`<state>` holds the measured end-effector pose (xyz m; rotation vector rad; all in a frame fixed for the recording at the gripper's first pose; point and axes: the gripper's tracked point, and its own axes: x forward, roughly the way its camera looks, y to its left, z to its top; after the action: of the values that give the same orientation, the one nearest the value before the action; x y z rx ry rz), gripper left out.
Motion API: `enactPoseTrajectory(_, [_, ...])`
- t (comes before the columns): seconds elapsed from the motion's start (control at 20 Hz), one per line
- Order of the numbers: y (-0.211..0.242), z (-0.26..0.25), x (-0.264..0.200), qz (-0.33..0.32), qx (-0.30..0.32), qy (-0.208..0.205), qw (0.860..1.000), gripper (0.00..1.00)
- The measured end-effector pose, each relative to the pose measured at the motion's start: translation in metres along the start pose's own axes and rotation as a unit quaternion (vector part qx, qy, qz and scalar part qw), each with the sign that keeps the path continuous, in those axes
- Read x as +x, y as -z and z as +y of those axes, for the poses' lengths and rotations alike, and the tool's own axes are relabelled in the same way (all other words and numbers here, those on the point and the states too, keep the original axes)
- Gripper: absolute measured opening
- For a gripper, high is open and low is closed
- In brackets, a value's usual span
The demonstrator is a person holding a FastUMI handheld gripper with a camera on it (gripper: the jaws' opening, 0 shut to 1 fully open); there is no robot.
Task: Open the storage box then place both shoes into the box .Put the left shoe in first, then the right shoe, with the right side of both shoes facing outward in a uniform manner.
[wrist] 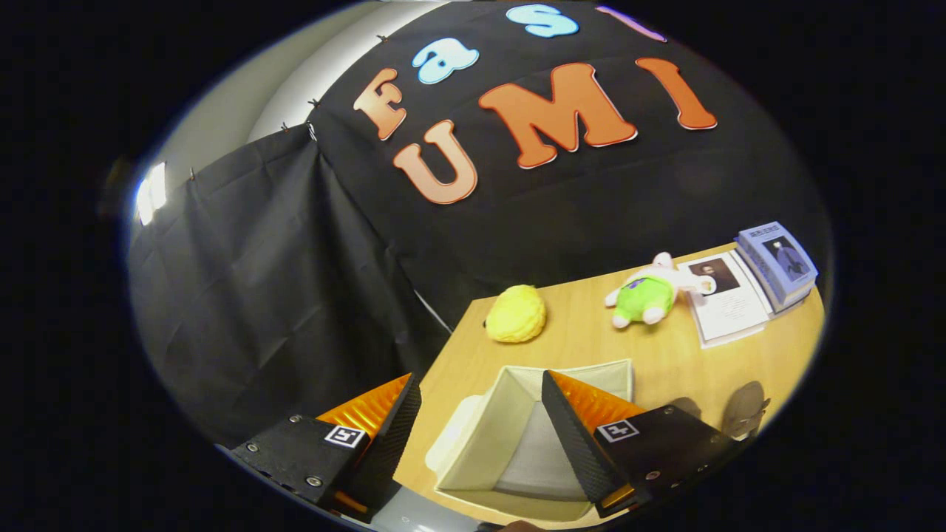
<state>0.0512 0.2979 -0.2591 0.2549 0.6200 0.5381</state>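
The tool (477,425) hangs above the near part of a light wooden bench (665,362), its two black fingers (573,436) spread wide apart and holding nothing; each carries an orange ribbed panel on its outer face and a small square marker on the block behind it. Between and just below the fingers sits the storage box (510,443), a cream fabric box whose top is open, so that its pale inner walls and floor show; the right finger overlaps its right side in the view, and the left finger stands off its left side, over the bench's edge. A pale flap or lid (447,436) lies against the box's left wall, though its exact shape is hard to make out. Beyond the box, toward the back of the bench, a yellow fuzzy ball (516,314) rests near the left rear corner. To its right lies a plush toy (650,292), white with a green body, on its side. Just beside the toy is a white printed sheet (728,307) with a small portrait picture on it, and touching that sheet's far side is a bluish book (777,264). A dark rounded shadow (745,410) falls on the bench to the right of the right finger.
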Motion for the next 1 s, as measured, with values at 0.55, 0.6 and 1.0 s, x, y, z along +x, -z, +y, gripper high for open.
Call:
enactPoseTrajectory(0.55, [0.049, -0.155, -0.05, -0.005, -0.07, 0.191, 0.979, 0.99])
enactPoseTrajectory(0.6, [0.06, -0.167, -0.055, 0.003, -0.077, 0.208, 0.975, 0.98])
enactPoseTrajectory(1.0, [0.133, -0.214, -0.062, 0.057, -0.089, 0.254, 0.961, 0.91])
